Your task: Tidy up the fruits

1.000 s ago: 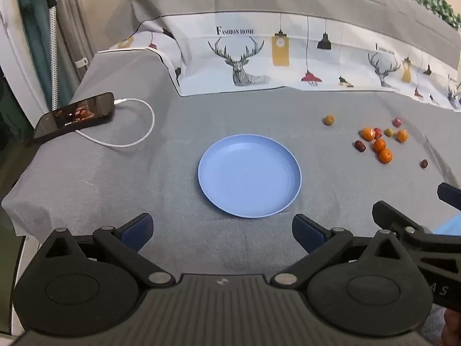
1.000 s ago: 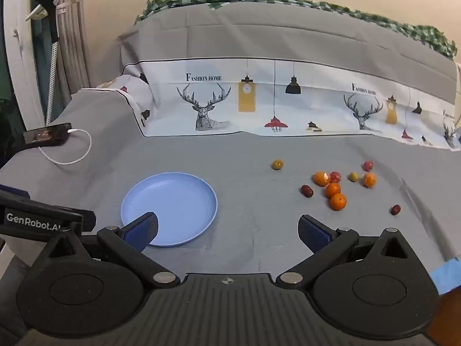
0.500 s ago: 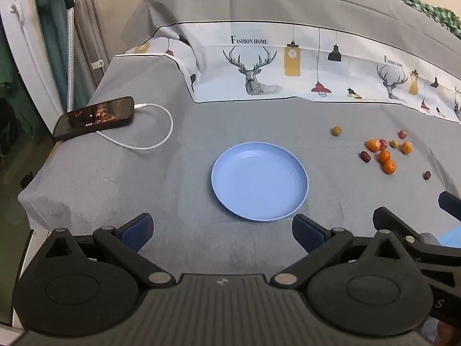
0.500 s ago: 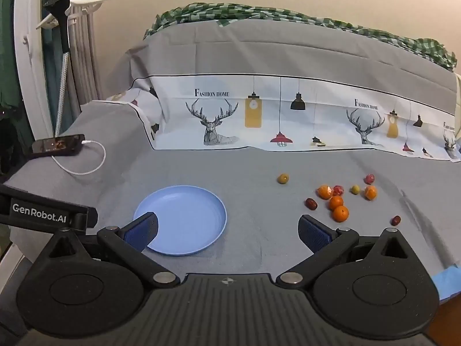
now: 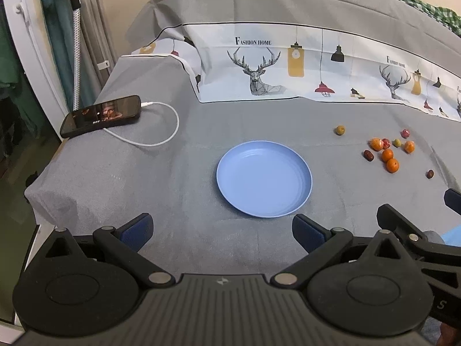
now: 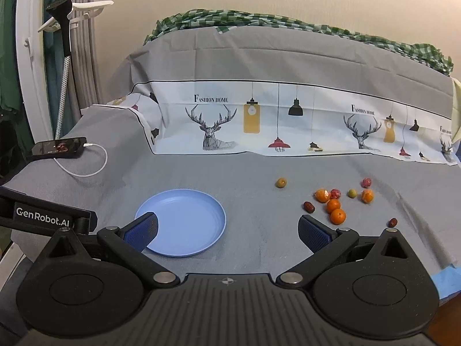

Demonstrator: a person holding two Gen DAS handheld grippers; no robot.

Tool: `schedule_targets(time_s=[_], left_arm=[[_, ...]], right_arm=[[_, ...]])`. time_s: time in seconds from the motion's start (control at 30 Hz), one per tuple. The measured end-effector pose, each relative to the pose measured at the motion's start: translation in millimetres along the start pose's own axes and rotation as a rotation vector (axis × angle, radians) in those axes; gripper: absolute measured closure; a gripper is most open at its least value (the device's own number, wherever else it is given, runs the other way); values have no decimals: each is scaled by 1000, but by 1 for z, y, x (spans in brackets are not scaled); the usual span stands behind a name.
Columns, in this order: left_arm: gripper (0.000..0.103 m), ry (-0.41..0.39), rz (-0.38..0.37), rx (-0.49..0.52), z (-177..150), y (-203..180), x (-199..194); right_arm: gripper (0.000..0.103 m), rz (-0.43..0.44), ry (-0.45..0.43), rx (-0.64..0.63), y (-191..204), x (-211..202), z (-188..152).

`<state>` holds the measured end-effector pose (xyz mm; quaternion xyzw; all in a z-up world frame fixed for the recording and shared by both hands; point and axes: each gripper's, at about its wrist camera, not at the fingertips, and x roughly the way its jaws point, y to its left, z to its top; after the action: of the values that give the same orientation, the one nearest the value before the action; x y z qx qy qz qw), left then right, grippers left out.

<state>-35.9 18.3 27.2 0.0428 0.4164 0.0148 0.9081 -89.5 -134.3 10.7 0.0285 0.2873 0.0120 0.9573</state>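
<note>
Right wrist: fruits (image 6: 337, 216) beyond spread fingers (image 6: 312, 233) (untouched).

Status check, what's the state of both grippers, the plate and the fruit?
Left gripper open, right gripper open, both holding nothing. Blue plate bare. Fruits loose on grey cloth, right of plate. Path clear.

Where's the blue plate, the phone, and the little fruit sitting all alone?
blue plate (image 5: 264, 178): left wrist view, bare centre.
phone (image 5: 100, 115): left wrist view, screen.
lone yellowish fruit (image 6: 281, 182): right wrist view, its middle.

plate (image 5: 264, 178): blue | tangerines (image 5: 392, 165): orange | cloth (image 5: 173, 173): grey
</note>
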Motion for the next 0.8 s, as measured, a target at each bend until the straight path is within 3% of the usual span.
schedule_targets(time_s=[0.8], left_arm=[[0,15,7,-9,-4,6,6]], right_arm=[[0,-11,19,-37,7,7,1]])
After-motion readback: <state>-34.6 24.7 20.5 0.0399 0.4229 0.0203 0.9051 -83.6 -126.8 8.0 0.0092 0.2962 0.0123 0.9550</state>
